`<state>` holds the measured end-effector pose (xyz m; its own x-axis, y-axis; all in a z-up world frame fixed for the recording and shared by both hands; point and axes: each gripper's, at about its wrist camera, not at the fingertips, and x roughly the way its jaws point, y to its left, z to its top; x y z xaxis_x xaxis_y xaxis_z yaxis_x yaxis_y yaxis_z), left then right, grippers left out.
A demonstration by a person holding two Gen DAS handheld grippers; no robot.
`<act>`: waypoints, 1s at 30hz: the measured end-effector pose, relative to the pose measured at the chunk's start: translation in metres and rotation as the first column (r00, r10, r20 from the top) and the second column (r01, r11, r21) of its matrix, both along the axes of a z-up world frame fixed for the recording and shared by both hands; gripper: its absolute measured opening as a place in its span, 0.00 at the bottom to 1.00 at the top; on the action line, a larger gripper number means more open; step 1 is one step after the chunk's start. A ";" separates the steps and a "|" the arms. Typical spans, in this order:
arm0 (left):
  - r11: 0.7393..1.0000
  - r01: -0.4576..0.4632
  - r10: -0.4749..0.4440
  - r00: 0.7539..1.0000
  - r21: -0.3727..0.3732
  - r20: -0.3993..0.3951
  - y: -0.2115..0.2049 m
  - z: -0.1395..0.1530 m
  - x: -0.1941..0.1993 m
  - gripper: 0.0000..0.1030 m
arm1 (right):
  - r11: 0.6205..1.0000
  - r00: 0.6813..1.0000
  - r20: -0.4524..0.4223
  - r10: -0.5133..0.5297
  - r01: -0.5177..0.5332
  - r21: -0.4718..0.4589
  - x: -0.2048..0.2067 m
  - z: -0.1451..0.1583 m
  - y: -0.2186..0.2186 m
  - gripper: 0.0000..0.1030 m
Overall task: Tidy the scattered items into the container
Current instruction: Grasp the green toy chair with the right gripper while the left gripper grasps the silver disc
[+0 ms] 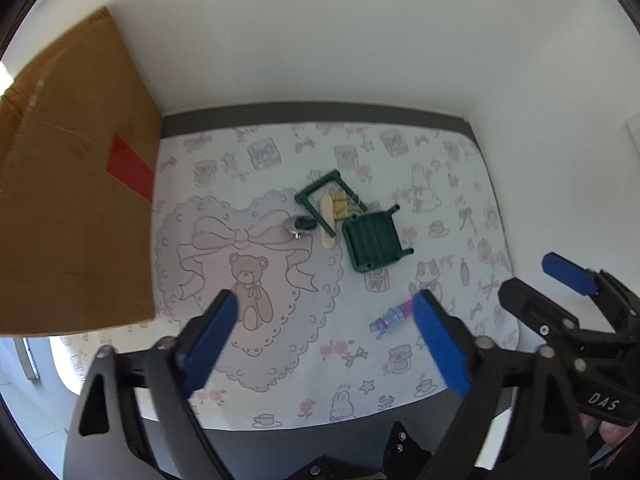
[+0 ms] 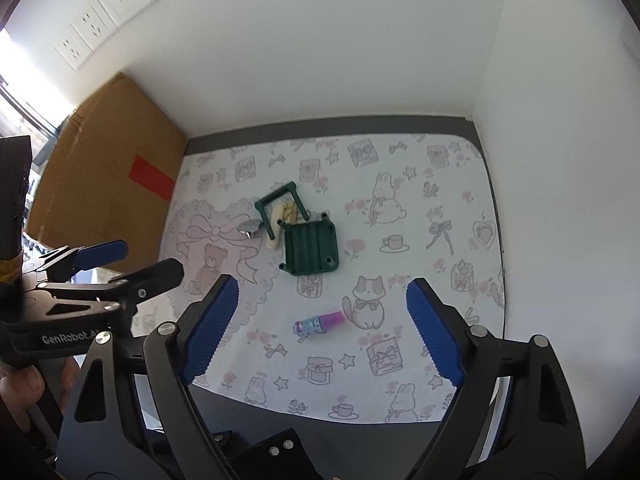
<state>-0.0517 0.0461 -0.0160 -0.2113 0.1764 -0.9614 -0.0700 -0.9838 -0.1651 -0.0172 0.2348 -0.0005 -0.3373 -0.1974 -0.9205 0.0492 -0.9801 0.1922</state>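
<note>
A dark green slatted basket [image 1: 374,242] [image 2: 311,247] lies tipped over mid-table. Its handle frame [image 1: 320,192] [image 2: 280,204] lies over a cream stick [image 1: 327,222] [image 2: 275,224] and yellow clips [image 1: 340,204]. A small silver and black piece [image 1: 298,226] [image 2: 250,227] lies left of them. A pink and blue tube [image 1: 392,316] [image 2: 319,323] lies nearer me. My left gripper [image 1: 326,336] is open and empty above the near table. My right gripper [image 2: 320,328] is open and empty, the tube between its fingers but farther off. Each gripper shows in the other's view, the right [image 1: 560,280] and the left [image 2: 120,260].
A cardboard box [image 1: 72,184] [image 2: 108,160] with red tape stands at the table's left. White walls close the back and right. The patterned cloth [image 1: 460,200] [image 2: 420,240] covers the table. Wall sockets [image 2: 100,16] are at upper left.
</note>
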 end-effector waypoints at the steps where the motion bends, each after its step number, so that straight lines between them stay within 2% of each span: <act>1: 1.000 0.005 -0.005 1.000 0.000 0.007 0.001 -0.004 -0.001 0.80 | 1.000 1.000 0.011 0.003 -0.003 0.000 -0.002 -0.004 -0.001 0.79; 4: 1.000 0.011 -0.011 1.000 0.008 0.029 0.002 -0.016 -0.004 0.79 | 1.000 0.999 0.044 0.003 -0.003 0.000 -0.006 -0.016 -0.001 0.71; 5: 1.000 0.010 -0.010 0.999 0.013 0.036 0.002 -0.020 -0.005 0.77 | 1.000 0.998 0.055 0.005 -0.005 0.003 -0.008 -0.021 -0.001 0.69; 7: 1.000 -0.004 0.003 0.999 0.017 0.043 -0.002 -0.029 -0.008 0.65 | 1.000 0.997 0.077 0.009 -0.009 0.002 -0.011 -0.031 -0.001 0.64; 11: 0.999 -0.042 0.042 0.998 0.010 0.056 -0.013 -0.045 -0.014 0.59 | 1.000 0.993 0.121 0.013 -0.014 0.005 -0.018 -0.051 -0.003 0.53; 13: 0.998 -0.060 0.059 0.996 0.014 0.073 -0.018 -0.055 -0.017 0.52 | 1.000 0.990 0.137 0.017 -0.017 0.005 -0.021 -0.060 -0.005 0.52; 17: 0.997 -0.071 0.069 0.993 0.020 0.096 -0.022 -0.071 -0.024 0.49 | 1.000 0.985 0.169 0.023 -0.024 0.001 -0.029 -0.079 -0.007 0.52; 22: 0.996 -0.082 0.078 0.989 0.024 0.123 -0.023 -0.091 -0.032 0.39 | 0.999 0.976 0.212 0.041 -0.042 -0.002 -0.038 -0.103 -0.011 0.51; 26: 0.996 -0.088 0.083 0.985 0.027 0.148 -0.024 -0.104 -0.040 0.37 | 0.999 0.971 0.235 0.044 -0.043 -0.007 -0.046 -0.117 -0.013 0.45; 30: 0.997 -0.071 0.066 0.984 0.028 0.167 -0.020 -0.115 -0.050 0.36 | 0.999 0.966 0.253 0.046 -0.043 -0.018 -0.055 -0.128 -0.014 0.44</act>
<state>-0.1012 0.0257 -0.1312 -0.0623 0.2003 -0.9778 0.0286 -0.9789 -0.2023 -0.0723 0.2210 -0.1282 -0.0838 -0.2186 -0.9722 0.0409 -0.9756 0.2158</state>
